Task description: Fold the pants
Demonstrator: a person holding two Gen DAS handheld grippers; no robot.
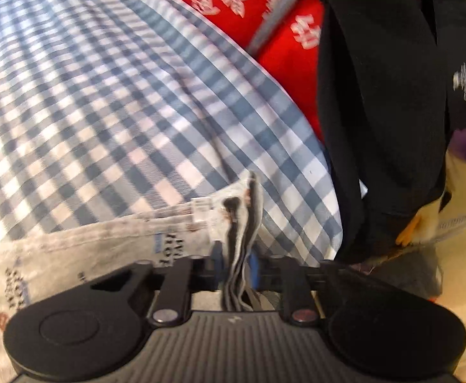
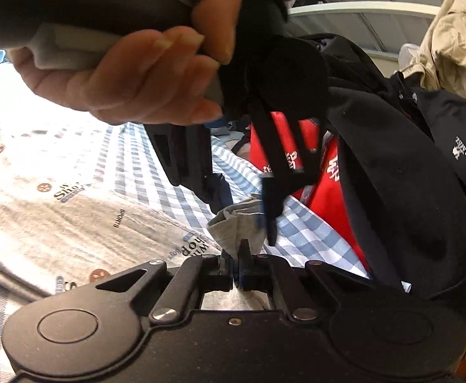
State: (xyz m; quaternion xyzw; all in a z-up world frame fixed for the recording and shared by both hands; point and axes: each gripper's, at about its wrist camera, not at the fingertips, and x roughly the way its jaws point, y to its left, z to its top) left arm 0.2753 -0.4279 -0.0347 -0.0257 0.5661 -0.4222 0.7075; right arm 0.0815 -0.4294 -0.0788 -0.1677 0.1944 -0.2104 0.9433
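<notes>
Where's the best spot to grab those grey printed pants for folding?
At the bunched edge, where both the left gripper and right gripper already pinch the pants. The layers stack into a thin ridge there, so narrow jaws can likely close across it from the near side.

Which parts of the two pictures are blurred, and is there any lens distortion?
Left wrist view: the checked cloth and red garment are motion-blurred; the left claw stays sharp. Right wrist view: the hand is slightly blurred; the shelf boards bend from fisheye distortion.
</notes>
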